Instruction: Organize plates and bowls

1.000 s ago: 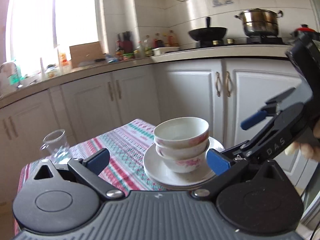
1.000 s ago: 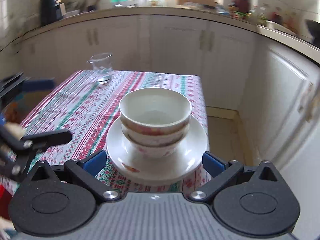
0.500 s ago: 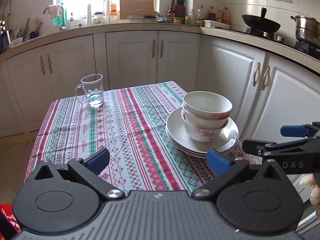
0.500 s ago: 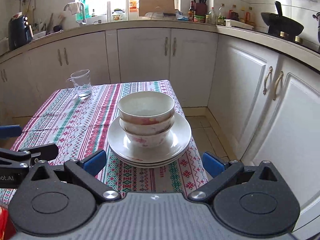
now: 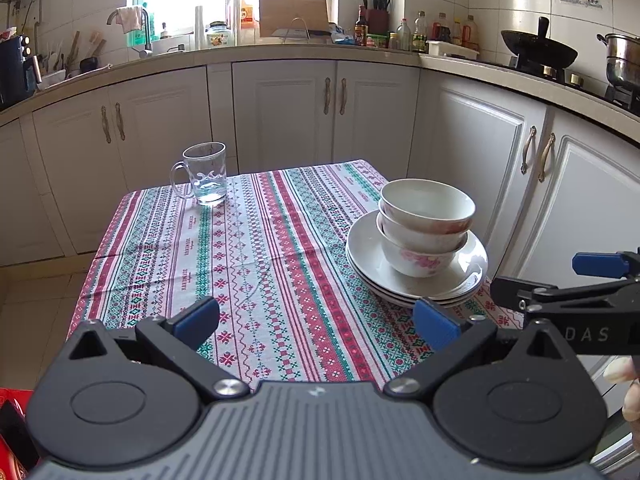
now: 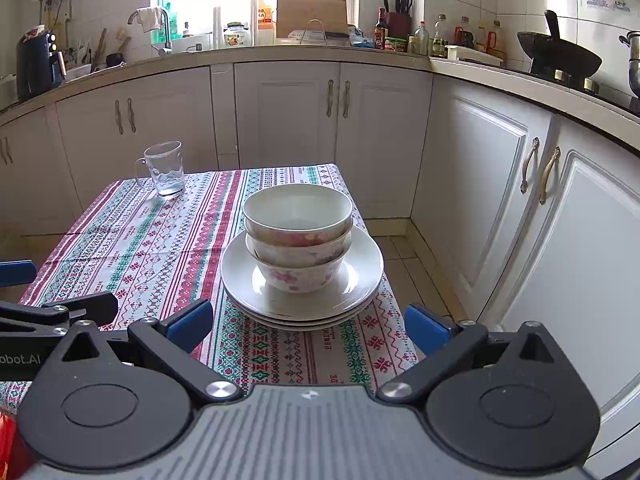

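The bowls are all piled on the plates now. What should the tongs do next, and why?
Probably nothing more than backing away. The three white flowered bowls sit nested on the stack of white round plates, which rests near the corner of the striped tablecloth. Both the left tongs and the right tongs are open, empty and short of the stack, so the tidying looks finished.

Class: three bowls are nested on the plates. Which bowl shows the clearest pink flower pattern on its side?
The bottom bowl, resting on the top plate. Its wall is exposed, unlike the middle bowl and top bowl.

White bowls (image 6: pixel 298 216) nested upright on stacked plates (image 6: pixel 360 280)
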The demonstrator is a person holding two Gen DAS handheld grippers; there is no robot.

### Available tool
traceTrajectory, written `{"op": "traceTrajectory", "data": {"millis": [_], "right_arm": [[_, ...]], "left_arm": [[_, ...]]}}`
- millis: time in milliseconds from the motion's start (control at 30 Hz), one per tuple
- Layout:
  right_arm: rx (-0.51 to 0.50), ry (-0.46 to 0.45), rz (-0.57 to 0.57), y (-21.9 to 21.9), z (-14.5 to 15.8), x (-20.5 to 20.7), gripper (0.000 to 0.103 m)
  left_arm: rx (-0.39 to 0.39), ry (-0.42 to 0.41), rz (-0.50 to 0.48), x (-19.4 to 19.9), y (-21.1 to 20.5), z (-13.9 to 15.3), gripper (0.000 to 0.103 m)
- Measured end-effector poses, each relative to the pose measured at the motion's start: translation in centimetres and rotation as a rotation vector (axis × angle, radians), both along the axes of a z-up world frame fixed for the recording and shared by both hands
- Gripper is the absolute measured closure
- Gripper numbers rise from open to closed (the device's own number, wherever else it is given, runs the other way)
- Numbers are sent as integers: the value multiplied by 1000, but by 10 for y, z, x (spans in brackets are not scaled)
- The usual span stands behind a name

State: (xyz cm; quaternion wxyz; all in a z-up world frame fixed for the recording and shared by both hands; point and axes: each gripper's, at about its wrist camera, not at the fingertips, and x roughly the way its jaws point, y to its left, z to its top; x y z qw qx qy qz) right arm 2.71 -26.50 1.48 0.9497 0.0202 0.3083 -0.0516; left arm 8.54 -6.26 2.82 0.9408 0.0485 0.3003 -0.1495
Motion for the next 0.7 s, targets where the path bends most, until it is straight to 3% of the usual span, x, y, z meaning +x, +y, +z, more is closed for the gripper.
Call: {"op": "traceTrajectory", "data": {"millis": [700], "right_arm": [[-16,-5,-4,5,3,-4,0]], "left_arm": [[-2,-4,22,-3,2,3,1]]}}
